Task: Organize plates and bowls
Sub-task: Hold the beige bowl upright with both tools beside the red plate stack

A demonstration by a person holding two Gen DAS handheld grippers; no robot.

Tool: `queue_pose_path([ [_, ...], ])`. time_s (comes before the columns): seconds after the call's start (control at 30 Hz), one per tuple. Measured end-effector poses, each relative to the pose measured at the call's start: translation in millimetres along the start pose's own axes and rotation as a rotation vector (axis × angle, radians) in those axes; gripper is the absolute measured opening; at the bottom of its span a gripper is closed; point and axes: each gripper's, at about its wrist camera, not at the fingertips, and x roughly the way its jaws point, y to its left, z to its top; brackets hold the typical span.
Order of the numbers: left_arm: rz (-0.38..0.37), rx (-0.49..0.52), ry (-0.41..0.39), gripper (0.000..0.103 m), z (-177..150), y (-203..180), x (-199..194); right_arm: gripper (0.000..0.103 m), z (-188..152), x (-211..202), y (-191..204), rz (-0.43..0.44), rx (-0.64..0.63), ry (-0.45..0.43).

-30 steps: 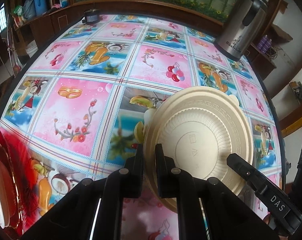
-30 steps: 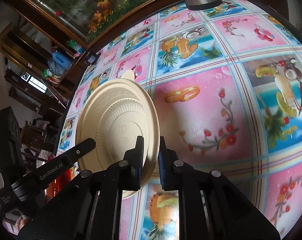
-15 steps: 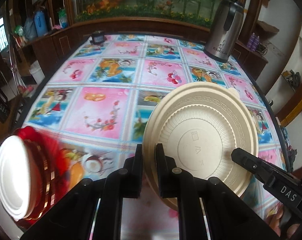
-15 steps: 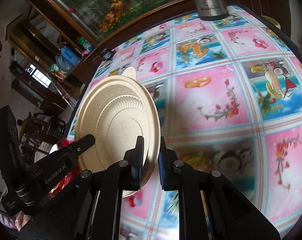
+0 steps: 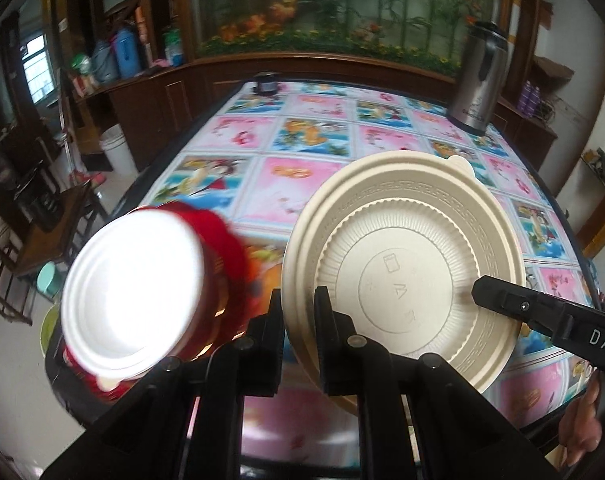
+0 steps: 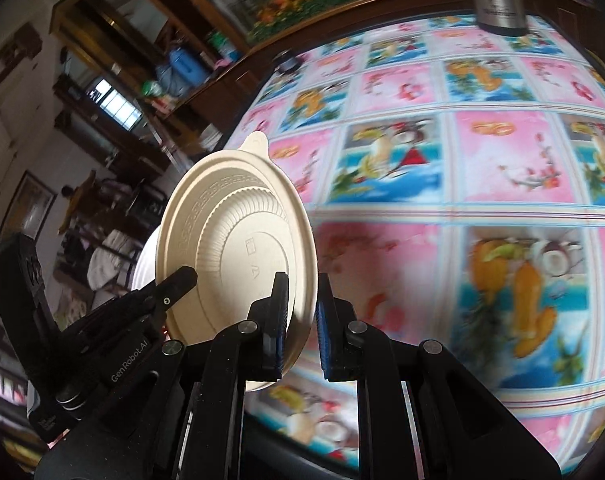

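Observation:
A beige round plate with a ribbed middle and a small tab on its rim hangs tilted above the table, held by both grippers at opposite edges. In the left wrist view my left gripper is shut on its left rim. The right gripper's finger reaches in from the right. In the right wrist view my right gripper is shut on the beige plate at its right rim, and the left gripper grips the far side. A red bowl with a white lid sits at the table's near left corner.
The table wears a cloth of pink and blue picture squares. A steel kettle stands at its far right and a small dark object at the far edge. A white bucket is on the floor to the left.
Both grippers have risen and drawn back toward the table's near left with the plate between them. The red bowl with the white lid has come into full view beside the plate.

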Motion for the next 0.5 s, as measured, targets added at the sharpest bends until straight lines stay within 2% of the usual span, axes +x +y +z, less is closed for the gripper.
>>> queue_pose_path([
  [0.27, 0.048, -0.083, -0.012, 0.013, -10.2, 46.7, -7.5, 0.013, -11.6, 25.9, 48.4, 0.027, -0.078, 0.057],
  [0.5, 0.078, -0.116, -0.030, 0.013, -14.9, 71.0, -10.4, 0.013, -16.4, 39.5, 76.5, 0.034, -0.126, 0.087],
])
